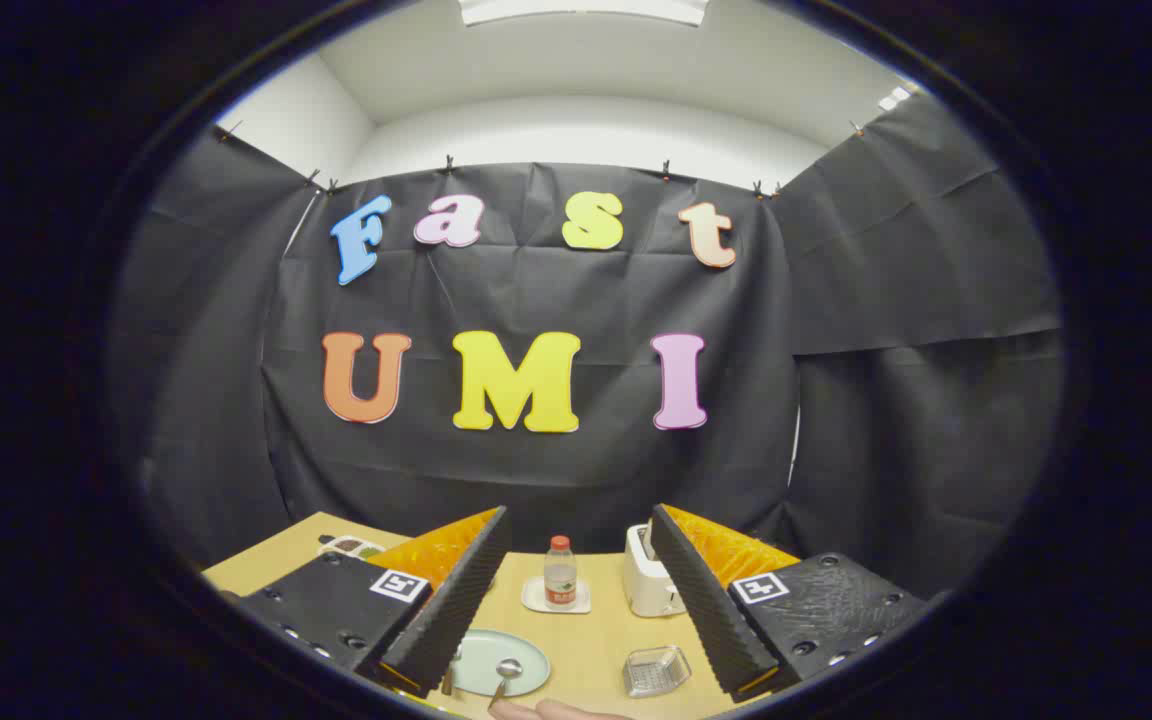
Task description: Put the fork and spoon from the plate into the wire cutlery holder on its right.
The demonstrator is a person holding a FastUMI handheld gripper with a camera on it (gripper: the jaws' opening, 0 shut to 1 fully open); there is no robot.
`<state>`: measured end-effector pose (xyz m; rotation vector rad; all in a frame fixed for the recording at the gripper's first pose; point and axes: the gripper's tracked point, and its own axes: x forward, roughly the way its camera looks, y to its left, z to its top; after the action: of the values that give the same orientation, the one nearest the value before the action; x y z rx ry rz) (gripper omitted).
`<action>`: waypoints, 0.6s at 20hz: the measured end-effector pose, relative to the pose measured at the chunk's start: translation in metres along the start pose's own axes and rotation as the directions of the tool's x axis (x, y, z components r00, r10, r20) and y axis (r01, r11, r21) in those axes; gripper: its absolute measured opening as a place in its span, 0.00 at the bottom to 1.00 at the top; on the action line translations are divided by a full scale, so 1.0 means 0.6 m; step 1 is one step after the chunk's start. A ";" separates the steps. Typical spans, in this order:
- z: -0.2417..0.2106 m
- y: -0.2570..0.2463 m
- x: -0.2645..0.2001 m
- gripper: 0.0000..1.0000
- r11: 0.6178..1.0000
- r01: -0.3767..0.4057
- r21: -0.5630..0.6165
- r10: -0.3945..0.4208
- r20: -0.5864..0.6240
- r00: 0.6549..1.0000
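We hold the hand-held gripper (578, 590) with its two fingers (456, 590) spread wide apart, nothing between them; our hand (556, 710) shows just below.

bottle (560, 572), toaster (650, 585) stand beyond plate (526, 668); tabletop (596, 640) between seemingly clear.

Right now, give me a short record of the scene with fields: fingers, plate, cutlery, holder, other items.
fingers: gripper open, nothing between the fingers, held above the table
plate: pale green plate beside the left finger
cutlery: spoon on the plate; fork partly hidden by the left finger
holder: wire cutlery holder right of the plate, looks empty
other items: bottle on a small white dish, white toaster, both beyond the fingers
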<state>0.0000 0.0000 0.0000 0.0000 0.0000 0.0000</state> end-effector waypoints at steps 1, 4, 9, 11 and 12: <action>-0.004 0.007 0.003 0.94 1.000 -0.005 0.000 0.005 -0.008 1.000; -0.014 0.031 0.009 0.94 1.000 -0.020 -0.023 0.020 -0.018 1.000; -0.014 0.062 0.013 0.95 0.998 -0.047 -0.028 0.047 -0.014 0.999; -0.016 0.064 0.019 0.94 0.998 -0.046 -0.035 0.045 -0.018 0.999; -0.020 0.067 0.021 0.94 0.998 -0.049 -0.035 0.048 -0.022 0.999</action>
<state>0.0124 0.0403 -0.0117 -0.0352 0.0214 0.0483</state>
